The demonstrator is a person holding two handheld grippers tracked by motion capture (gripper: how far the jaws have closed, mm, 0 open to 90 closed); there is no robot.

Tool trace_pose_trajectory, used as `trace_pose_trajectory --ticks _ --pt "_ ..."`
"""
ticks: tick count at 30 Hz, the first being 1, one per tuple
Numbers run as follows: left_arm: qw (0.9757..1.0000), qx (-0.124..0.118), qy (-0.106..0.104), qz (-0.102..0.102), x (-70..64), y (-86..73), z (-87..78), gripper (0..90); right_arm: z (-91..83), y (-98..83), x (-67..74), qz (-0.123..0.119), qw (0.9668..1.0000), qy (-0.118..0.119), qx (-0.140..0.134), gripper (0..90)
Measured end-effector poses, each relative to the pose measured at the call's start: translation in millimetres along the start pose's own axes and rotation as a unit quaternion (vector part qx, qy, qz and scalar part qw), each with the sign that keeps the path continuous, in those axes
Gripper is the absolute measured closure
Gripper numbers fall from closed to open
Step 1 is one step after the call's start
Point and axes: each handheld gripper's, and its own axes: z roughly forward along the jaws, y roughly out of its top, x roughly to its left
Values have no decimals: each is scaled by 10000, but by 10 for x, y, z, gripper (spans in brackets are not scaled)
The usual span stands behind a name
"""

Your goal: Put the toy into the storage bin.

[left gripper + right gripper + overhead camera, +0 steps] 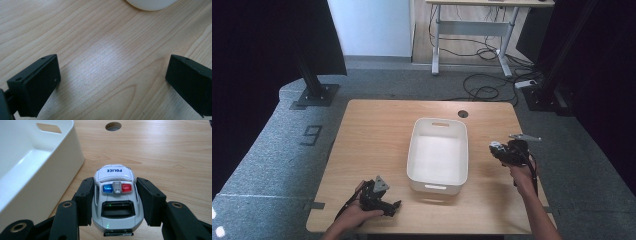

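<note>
Grey speckled carpet surrounds the pale wooden desk [377, 130], which carries a white rectangular plastic bin with cut-out handles [438, 155] at its middle. From the high view, the right hand-held gripper [496, 148] sits just right of the bin, raised by the person's right hand [523, 178], though what it carries is too small to make out there. The right gripper view settles it: a white toy police car with blue and red roof lights [116, 201] is clamped between the two black jaws, its sides pressed by the pads, above the wood and just beside the bin's outer wall, with the desk's round cable hole [113, 126] beyond. The left hand-held gripper [396, 205] lies near the desk's front edge, left of the bin; the left gripper view shows its jaws wide apart over bare wood grain, the bin's rounded corner at the top.
</note>
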Motion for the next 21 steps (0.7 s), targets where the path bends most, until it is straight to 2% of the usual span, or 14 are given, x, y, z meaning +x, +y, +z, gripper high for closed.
trace_pose_trajectory --ticks 21 --pt "10000 0 -1 0 0 0 0 0 6 35 212 -134 9998 103 -57 500"
